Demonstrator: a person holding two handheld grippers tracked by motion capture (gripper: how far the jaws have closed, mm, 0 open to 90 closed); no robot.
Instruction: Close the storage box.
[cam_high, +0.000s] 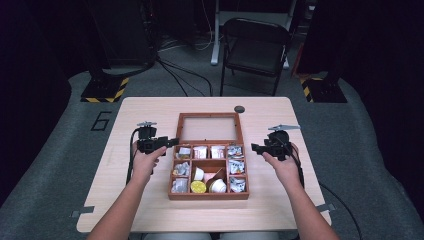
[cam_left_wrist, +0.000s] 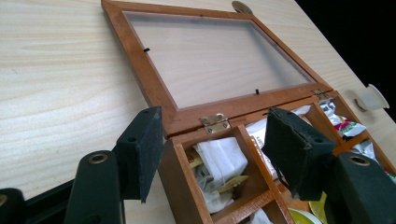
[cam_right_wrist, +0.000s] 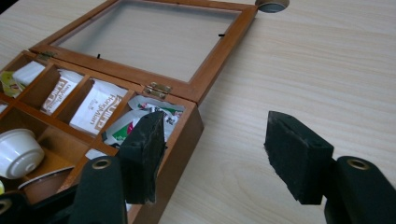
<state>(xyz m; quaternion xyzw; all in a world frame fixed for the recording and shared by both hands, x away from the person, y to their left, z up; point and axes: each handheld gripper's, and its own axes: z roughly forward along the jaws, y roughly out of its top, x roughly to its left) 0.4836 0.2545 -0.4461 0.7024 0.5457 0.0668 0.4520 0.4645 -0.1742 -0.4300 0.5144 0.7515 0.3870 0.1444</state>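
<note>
Grippers (cam_high: 172, 142) (cam_high: 253, 147) gape empty beside brown wooden box (cam_high: 208, 195), lid (cam_high: 209, 116) flat open

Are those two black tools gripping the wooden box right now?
No. Left tool and right tool each straddle a corner of the wooden box, pads apart, gripping nothing.

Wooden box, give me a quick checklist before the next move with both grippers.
1. Lid fully open, flat on the table: ok.
2. Left gripper open, straddling the wooden box back left corner wall: ok.
3. Right gripper open, astride the back right corner wall: ok.
4. Neither gripper holds anything: ok.
5. Packets and cups sit inside the compartments: ok.
6. What lies below the top packets: cannot tell.
</note>
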